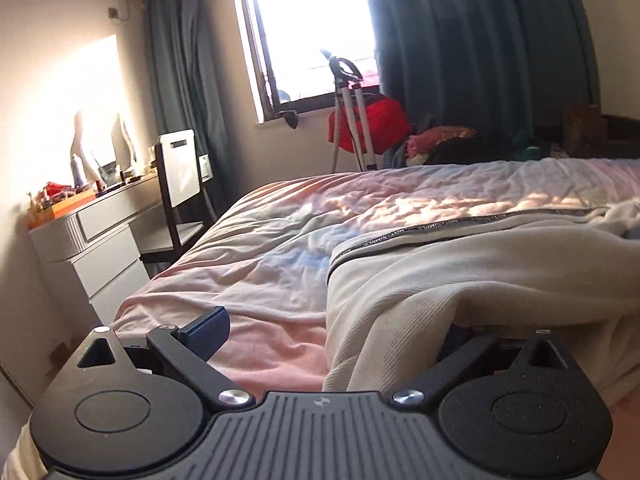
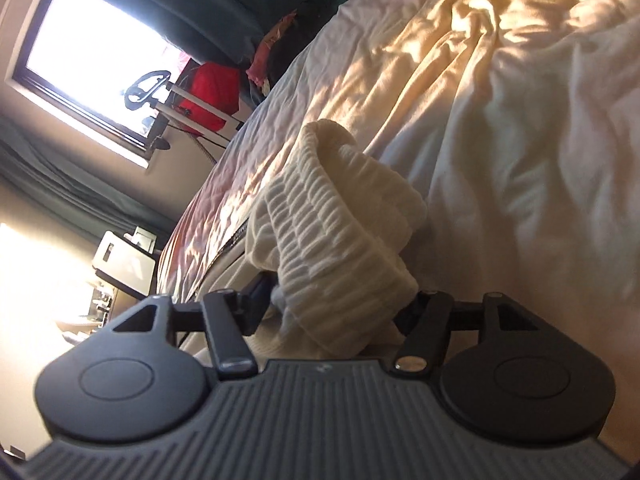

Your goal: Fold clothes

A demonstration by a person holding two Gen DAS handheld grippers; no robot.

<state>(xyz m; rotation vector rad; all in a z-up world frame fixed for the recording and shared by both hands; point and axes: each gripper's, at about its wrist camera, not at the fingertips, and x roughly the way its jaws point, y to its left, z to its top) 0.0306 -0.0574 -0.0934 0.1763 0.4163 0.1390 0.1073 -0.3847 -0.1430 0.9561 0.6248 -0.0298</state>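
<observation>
**Cream trousers on the bed, a gripper at each end**

A pair of cream trousers (image 1: 460,264) lies across a bed (image 1: 272,240) spread with a rumpled pink-and-white sheet, sun falling in patches over it. A dark tape with lettering runs along the side seam of the leg.

The left gripper (image 1: 336,328) stands wide. Its left finger (image 1: 208,326) hangs bare over the sheet, apart from the cloth, while the trouser fabric drapes over the right finger and hides it — whether that pad presses on anything cannot be told.

In the right wrist view the room is tipped on its side. The right gripper (image 2: 340,304) has the ribbed waistband (image 2: 340,216) bunched between its fingers; the band rises in a thick fold above them. The left finger (image 2: 256,300) touches the cloth's edge, the right one is buried under it, and how firmly the band is pinched is not clear.

Beyond the bed stand a bright window (image 1: 308,28) with dark green curtains (image 1: 480,48), a red bag (image 1: 372,120), a chair (image 1: 180,184) and a white desk (image 1: 100,236) with clutter on top.
</observation>
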